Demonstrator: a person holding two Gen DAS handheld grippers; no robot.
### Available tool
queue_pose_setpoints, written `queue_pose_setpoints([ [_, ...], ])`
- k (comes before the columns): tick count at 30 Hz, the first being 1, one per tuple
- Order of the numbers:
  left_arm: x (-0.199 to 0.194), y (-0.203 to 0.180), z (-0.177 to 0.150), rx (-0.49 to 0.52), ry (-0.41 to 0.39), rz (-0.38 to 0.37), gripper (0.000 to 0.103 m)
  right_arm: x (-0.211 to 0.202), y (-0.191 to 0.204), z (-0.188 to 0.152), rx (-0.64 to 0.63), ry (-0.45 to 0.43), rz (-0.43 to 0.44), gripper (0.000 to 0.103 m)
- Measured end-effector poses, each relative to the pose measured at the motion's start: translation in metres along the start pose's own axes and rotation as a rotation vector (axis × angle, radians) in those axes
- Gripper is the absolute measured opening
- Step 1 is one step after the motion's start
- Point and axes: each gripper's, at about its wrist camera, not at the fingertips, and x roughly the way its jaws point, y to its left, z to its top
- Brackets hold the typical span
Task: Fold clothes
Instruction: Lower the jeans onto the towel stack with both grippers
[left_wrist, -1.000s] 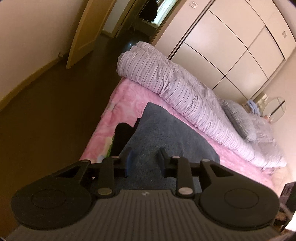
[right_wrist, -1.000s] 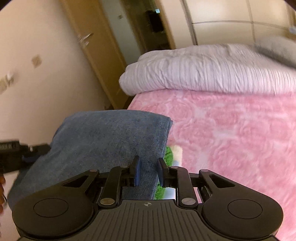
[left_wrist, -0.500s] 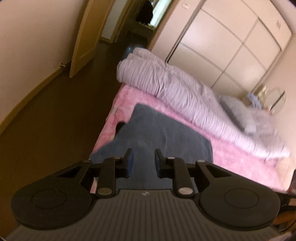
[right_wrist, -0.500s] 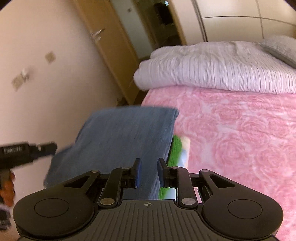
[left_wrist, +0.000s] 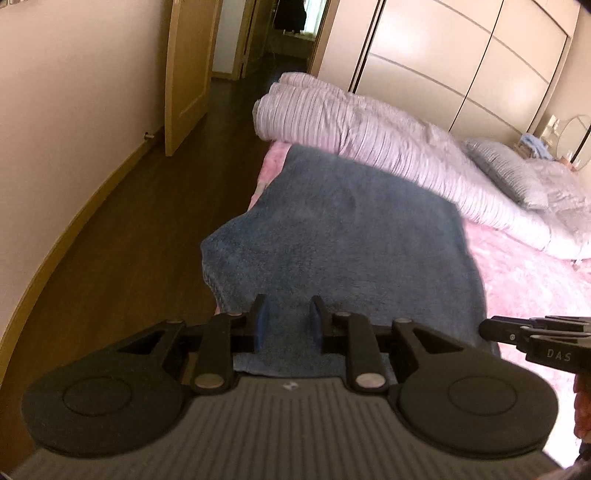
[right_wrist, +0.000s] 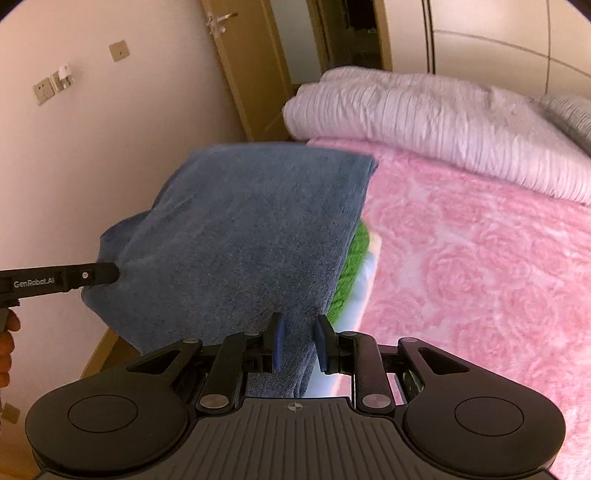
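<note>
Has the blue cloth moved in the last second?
Yes. The blue cloth has swung up and toward the rolled duvet; its far edge now overlaps it in the left view.

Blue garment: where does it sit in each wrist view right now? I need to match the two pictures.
Left wrist: the blue garment fills the centre, running from the left gripper toward the striped duvet.
Right wrist: the garment is left of centre, above the right gripper.
Shared landmark: the striped duvet beyond the pink bedspread.

Left gripper (left_wrist: 287, 318) and right gripper (right_wrist: 297, 342) both clamped, level
</note>
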Motion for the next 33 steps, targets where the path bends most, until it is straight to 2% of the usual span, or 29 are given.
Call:
queue_pose_setpoints([
  [3,-0.009,-0.004,0.0,-0.012,-0.009,-0.004,0.019,-0.015,0.001,0.001,0.025,-0.037,0.011,0.022],
  [6,-0.01,-0.011,-0.007,0.009,-0.003,0.015,0.019,-0.021,0.009,0.001,0.011,-0.038,0.029,0.022],
  [11,-0.001,-0.02,-0.022,0.048,0.023,0.061,0.02,-0.001,0.019,-0.013,-0.006,0.065,0.013,0.022],
  [18,-0.001,-0.028,-0.02,0.024,0.046,0.1,0.021,0.006,0.023,-0.014,-0.039,0.111,-0.012,0.023],
  [23,-0.036,-0.048,-0.019,0.003,0.094,0.162,0.027,-0.027,0.02,-0.013,0.056,0.089,0.008,0.023],
  [25,-0.051,-0.059,-0.018,0.012,0.106,0.182,0.033,-0.043,0.023,-0.012,0.052,0.082,0.001,0.023],
  [28,-0.072,-0.076,-0.018,0.045,0.119,0.222,0.035,-0.068,0.026,-0.011,0.05,0.067,-0.009,0.025],
  [31,-0.09,-0.093,-0.019,0.087,0.126,0.257,0.038,-0.087,0.028,-0.009,0.062,0.045,-0.012,0.031],
  [33,-0.104,-0.102,-0.019,0.1,0.104,0.27,0.044,-0.098,0.028,-0.007,0.065,0.032,-0.014,0.035],
])
